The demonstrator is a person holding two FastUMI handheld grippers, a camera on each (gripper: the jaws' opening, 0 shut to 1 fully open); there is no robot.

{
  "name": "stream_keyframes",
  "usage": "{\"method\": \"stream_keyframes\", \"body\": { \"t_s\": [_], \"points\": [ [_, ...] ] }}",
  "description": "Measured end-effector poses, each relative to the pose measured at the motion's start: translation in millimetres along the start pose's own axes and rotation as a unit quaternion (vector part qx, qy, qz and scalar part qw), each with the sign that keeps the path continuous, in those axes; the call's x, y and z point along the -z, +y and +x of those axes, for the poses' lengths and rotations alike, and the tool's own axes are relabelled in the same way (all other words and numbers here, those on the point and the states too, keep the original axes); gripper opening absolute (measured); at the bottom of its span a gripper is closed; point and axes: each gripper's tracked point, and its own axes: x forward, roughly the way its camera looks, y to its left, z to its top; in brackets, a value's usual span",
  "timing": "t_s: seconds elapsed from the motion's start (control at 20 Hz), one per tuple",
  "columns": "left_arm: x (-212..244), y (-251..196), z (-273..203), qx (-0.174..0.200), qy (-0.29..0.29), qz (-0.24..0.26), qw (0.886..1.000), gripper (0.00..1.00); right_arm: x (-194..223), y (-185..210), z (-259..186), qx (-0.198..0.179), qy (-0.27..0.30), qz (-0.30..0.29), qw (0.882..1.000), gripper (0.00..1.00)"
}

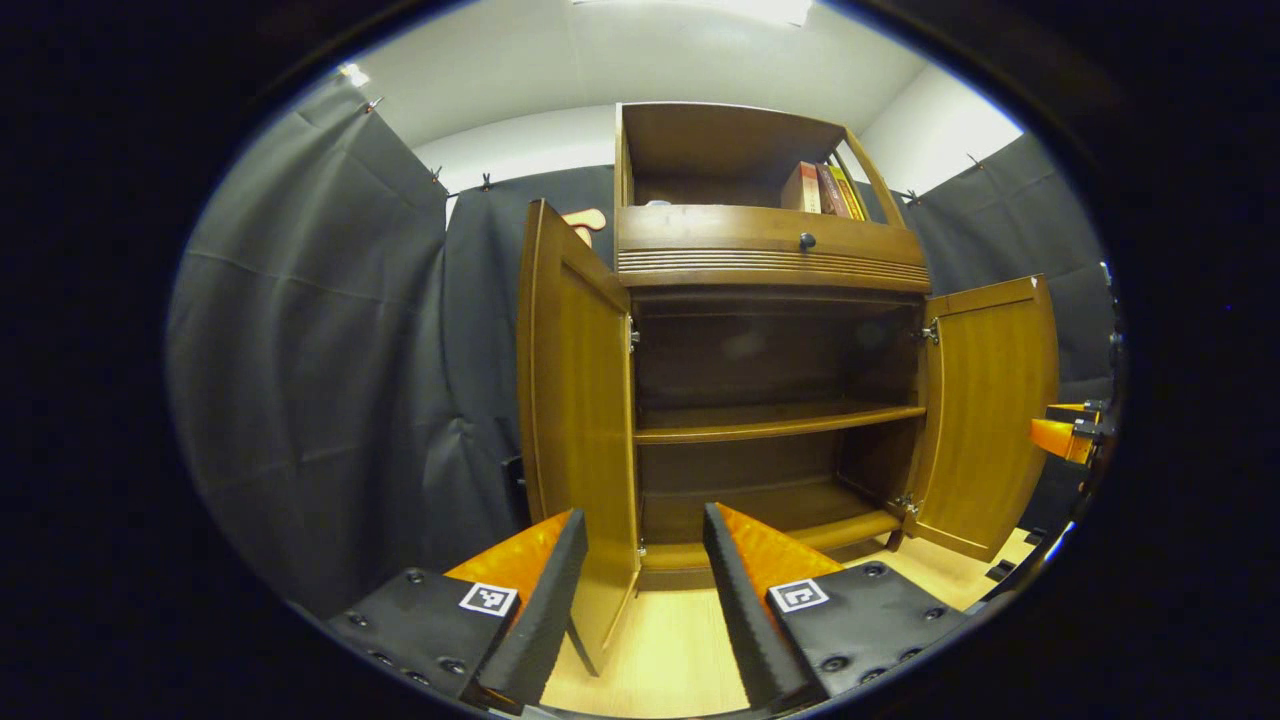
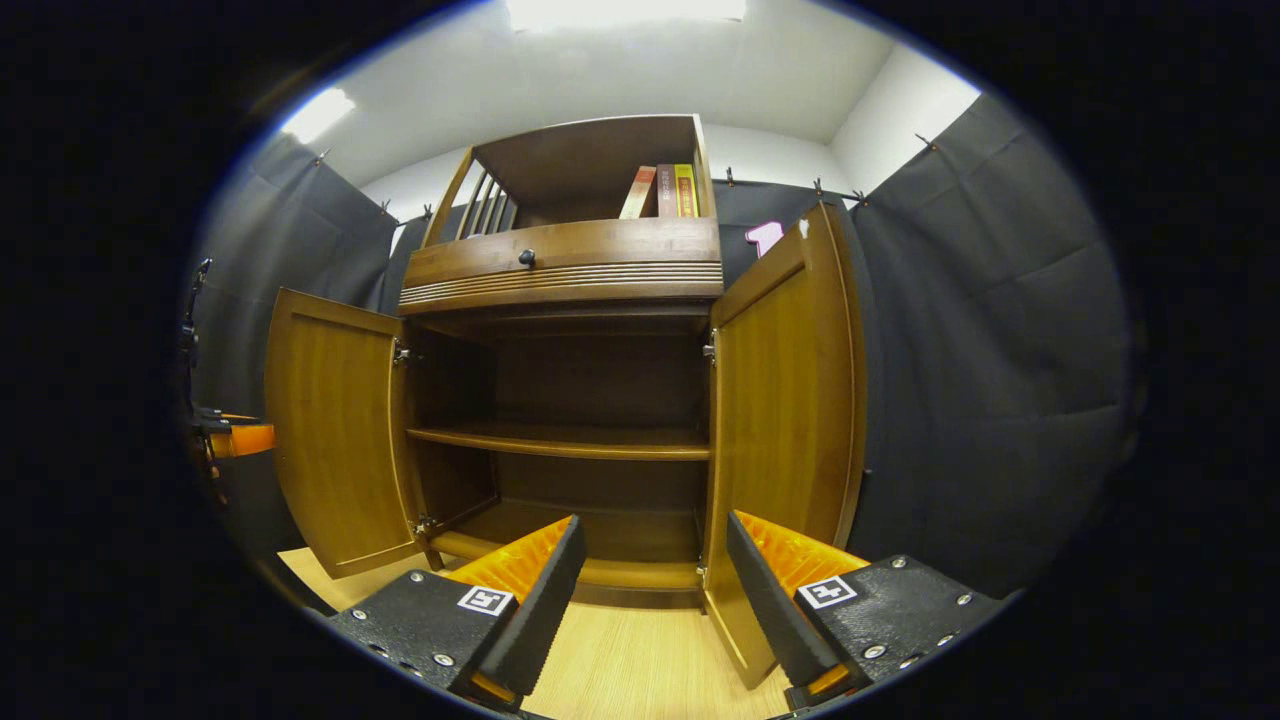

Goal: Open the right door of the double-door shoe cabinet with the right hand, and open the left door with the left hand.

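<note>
Evidently both doors stand swung wide. In the left gripper view, the left door (image 1: 580, 400) sits between the spread fingers of the left gripper (image 1: 645, 590), which grips nothing. In the right gripper view, the right door (image 2: 790, 420) sits likewise before the right gripper (image 2: 655, 590), fingers wide, empty. Shoe cabinet (image 2: 570, 260) interior exposed, shelf (image 2: 560, 440) bare. Judgement: each claw has let go of its door edge; task looks finished.

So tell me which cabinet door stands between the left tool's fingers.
The left door, swung out edge-on: its lower edge runs down between the open left tool. The right door hangs open far off to the side.
</note>
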Motion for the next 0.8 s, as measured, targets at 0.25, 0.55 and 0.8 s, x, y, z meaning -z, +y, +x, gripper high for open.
{"method": "stream_keyframes", "body": {
  "t_s": [0.25, 0.55, 0.8],
  "points": [
    [-8, -6, 8, -0.009, -0.003, -0.006, 1.000, 0.84, -7, -14, -1, 0.012, -0.005, -0.005, 1.000, 0.88],
    [-25, -10, 16, -0.017, -0.013, -0.005, 1.000, 0.92, -11, -21, 2, 0.014, -0.004, -0.004, 1.000, 0.88],
    [-36, -12, 17, -0.018, -0.022, 0.003, 1.000, 0.96, -17, -24, 7, 0.017, -0.005, -0.004, 1.000, 0.88]
  ]
}}
